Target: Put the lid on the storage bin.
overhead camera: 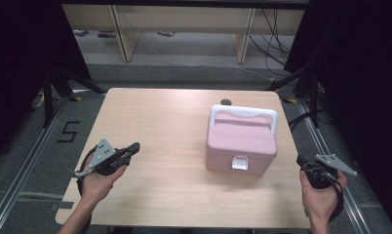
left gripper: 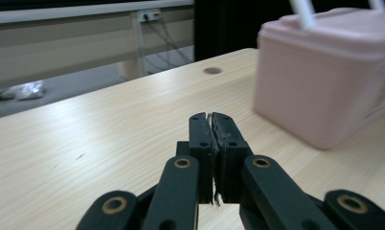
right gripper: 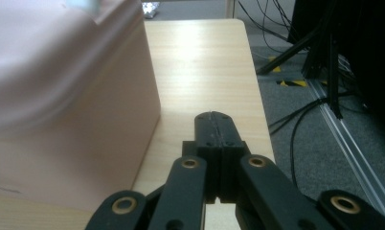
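Note:
A pink lidded box (overhead camera: 241, 141) with a white handle (overhead camera: 243, 112) and a white front latch (overhead camera: 240, 163) stands on the right half of the wooden table (overhead camera: 160, 122). My left gripper (overhead camera: 135, 146) lies low near the table's left front, jaws pressed together with nothing between them, pointing right toward the box. In the left gripper view the shut gripper (left gripper: 210, 115) faces the box (left gripper: 324, 81) across bare wood. My right gripper (overhead camera: 300, 159) hovers at the table's right edge beside the box. In the right gripper view it (right gripper: 214, 114) is shut and empty, with the box wall (right gripper: 61, 124) close on its left.
A small dark round disc (overhead camera: 226, 102) sits at the table's far edge behind the box. Black stand legs (overhead camera: 55, 85) and cables (overhead camera: 272, 44) lie on the floor on both sides. Wooden shelving (overhead camera: 184, 24) stands at the back. A metal rail (right gripper: 353, 148) runs along the floor on the right.

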Demonstrator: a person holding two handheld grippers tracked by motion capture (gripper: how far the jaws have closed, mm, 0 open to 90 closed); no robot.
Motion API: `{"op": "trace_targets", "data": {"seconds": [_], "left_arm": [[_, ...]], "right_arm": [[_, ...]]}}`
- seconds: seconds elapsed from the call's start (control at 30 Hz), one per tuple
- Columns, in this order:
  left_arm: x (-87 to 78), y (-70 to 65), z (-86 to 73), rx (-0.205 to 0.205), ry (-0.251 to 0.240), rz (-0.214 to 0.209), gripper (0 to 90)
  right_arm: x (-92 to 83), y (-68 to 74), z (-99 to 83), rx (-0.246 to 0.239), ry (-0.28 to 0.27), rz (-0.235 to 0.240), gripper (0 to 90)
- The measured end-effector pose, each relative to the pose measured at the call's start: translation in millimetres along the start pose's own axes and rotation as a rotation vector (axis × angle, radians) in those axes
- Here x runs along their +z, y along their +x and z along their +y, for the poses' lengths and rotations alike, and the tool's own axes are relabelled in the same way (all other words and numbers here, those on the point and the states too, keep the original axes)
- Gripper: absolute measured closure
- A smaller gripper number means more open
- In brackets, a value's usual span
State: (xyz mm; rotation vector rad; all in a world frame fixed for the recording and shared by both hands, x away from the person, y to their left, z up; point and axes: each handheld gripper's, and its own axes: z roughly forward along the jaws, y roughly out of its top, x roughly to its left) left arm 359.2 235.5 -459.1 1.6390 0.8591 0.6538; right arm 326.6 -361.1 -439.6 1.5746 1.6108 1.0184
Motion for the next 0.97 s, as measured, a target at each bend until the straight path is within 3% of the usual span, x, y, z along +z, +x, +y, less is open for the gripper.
{"op": "trace_targets", "data": {"seconds": [0.07,0.1,0.13,0.2,0.37,0.57,0.6,0.63,0.67,0.87,0.97], "left_arm": [[-6.6,8.5,-7.1,-0.015,-0.005,0.034,86.0],[-8.7,12.3,-10.6,-0.020,-0.014,0.047,85.9],[-11.9,15.5,-13.3,-0.021,-0.007,0.062,85.8],[-16.3,21.4,-18.9,-0.025,-0.004,0.090,85.4],[-22.5,31.4,-37.0,-0.035,0.004,0.148,84.4],[-28.3,37.9,-55.2,-0.068,0.001,0.193,83.7],[-28.7,38.8,-57.6,-0.075,-0.011,0.196,83.2],[-29.8,39.0,-58.8,-0.080,-0.002,0.205,82.6],[-30.4,39.2,-60.0,-0.083,-0.004,0.207,81.8],[-28.1,35.6,-65.6,-0.083,-0.027,0.194,74.3],[-26.5,34.3,-66.4,-0.083,-0.040,0.198,65.3]], "right_arm": [[2.3,-1.5,-4.1,0.001,0.005,-0.007,90.0],[2.4,0.4,-5.7,0.040,0.019,0.011,90.0],[3.9,-2.2,-6.8,0.003,0.013,-0.002,90.0],[5.5,-1.2,-9.2,0.023,0.015,0.005,90.0],[9.2,-0.8,-15.0,0.010,0.024,0.000,90.0],[13.5,1.1,-23.4,0.019,0.043,0.001,90.0],[15.3,0.7,-25.4,0.014,0.027,0.011,90.0],[13.3,4.0,-25.7,0.050,0.048,0.006,90.0],[16.3,2.1,-27.3,0.011,0.010,0.005,90.0],[19.0,9.4,-31.4,0.049,0.009,0.033,84.7],[19.0,9.7,-31.2,0.023,-0.010,0.012,81.4]]}}
